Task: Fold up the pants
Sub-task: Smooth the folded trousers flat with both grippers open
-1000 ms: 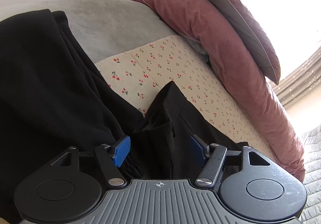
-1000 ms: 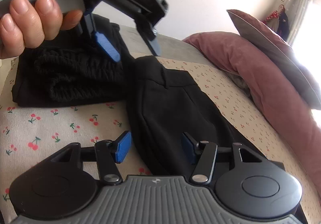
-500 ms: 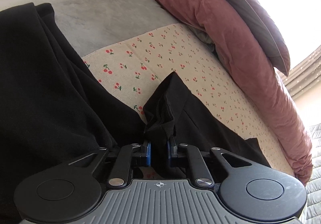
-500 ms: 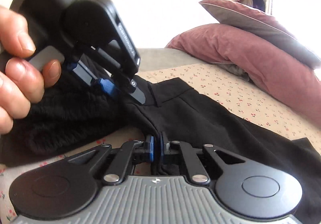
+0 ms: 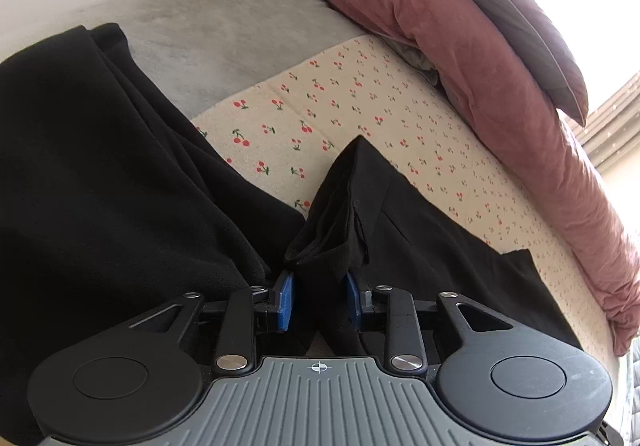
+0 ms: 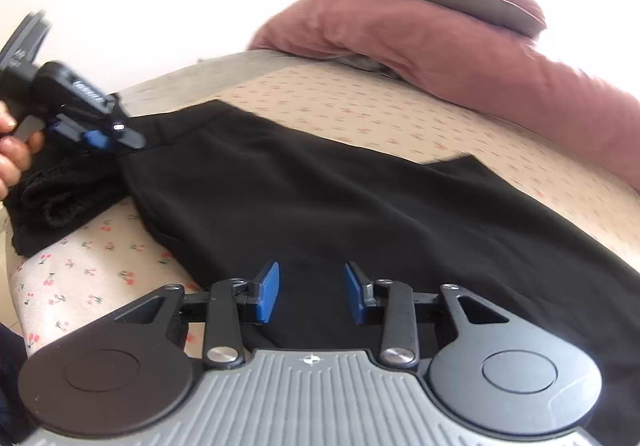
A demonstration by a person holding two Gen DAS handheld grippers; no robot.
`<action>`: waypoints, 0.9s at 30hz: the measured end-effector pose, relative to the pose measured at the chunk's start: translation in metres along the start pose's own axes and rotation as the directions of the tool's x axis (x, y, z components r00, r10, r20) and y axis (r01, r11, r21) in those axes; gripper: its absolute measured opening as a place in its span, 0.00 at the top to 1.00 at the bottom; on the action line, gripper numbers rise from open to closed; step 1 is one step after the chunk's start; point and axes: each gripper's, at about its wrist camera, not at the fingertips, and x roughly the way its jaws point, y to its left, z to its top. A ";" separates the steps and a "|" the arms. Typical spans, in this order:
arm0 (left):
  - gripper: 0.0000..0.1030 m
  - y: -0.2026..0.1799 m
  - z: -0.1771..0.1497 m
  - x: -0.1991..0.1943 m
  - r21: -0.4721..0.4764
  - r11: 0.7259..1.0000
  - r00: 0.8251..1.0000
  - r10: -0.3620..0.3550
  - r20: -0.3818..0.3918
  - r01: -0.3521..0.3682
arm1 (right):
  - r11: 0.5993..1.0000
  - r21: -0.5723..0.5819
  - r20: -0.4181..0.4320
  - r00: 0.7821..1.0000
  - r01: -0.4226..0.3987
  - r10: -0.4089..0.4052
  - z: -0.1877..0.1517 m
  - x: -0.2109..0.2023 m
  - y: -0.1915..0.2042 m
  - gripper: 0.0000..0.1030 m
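Check the fingers (image 5: 286, 300) of the left gripper (image 5: 319, 298) first: blue-padded, parting at this moment, yet filled across the whole gap by a bunched corner of the soft black fabric pants (image 5: 420, 254), with cloth against both pads. Treat as a grip on the waistband corner at the near left end of the garment. Check the right gripper (image 6: 311, 294) next: likewise parting, poised over the near edge of the same garment further right, with cloth lying beneath the gap and nothing pinched between the pads.

Locate the pants spread flat on the cream cherry-print bedsheet (image 5: 340, 106), running from the held corner at near left toward the leg ends at far right, short of the dusty-pink duvet (image 5: 460, 46). Keep separate from the second black garment (image 5: 100, 186) heaped at the left, just beside the held corner.

Expect light, limp, smooth cloth: no stiffness, ready sagging between two holds, likely slippage from a shallow pinch. Take hold at the waistband, probably firmest through its seam and layers, and at a matching point along the near edge. Pinch all layers deep in the pads. Raise both holds level to avoid a skewed crease.
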 end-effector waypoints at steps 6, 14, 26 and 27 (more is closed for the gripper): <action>0.37 -0.074 0.021 -0.029 0.187 0.982 0.985 -0.034 0.170 0.001 | 0.956 0.282 -0.049 0.997 0.077 -0.066 -0.041 -0.042 -0.095 0.57; 0.40 -0.278 -0.013 0.123 0.573 0.797 0.982 -0.170 -0.087 0.189 | 0.907 0.407 -0.100 0.992 0.111 -0.077 -0.061 -0.033 -0.103 0.57; 1.00 -0.362 -0.088 0.237 0.778 0.621 0.994 -0.021 -0.103 0.094 | 0.870 0.463 -0.194 0.977 0.171 -0.089 -0.050 -0.002 -0.120 0.56; 1.00 -0.364 -0.087 0.235 0.789 0.609 0.997 -0.027 -0.078 0.078 | 0.876 0.447 -0.201 0.975 0.181 -0.099 -0.049 -0.002 -0.117 0.56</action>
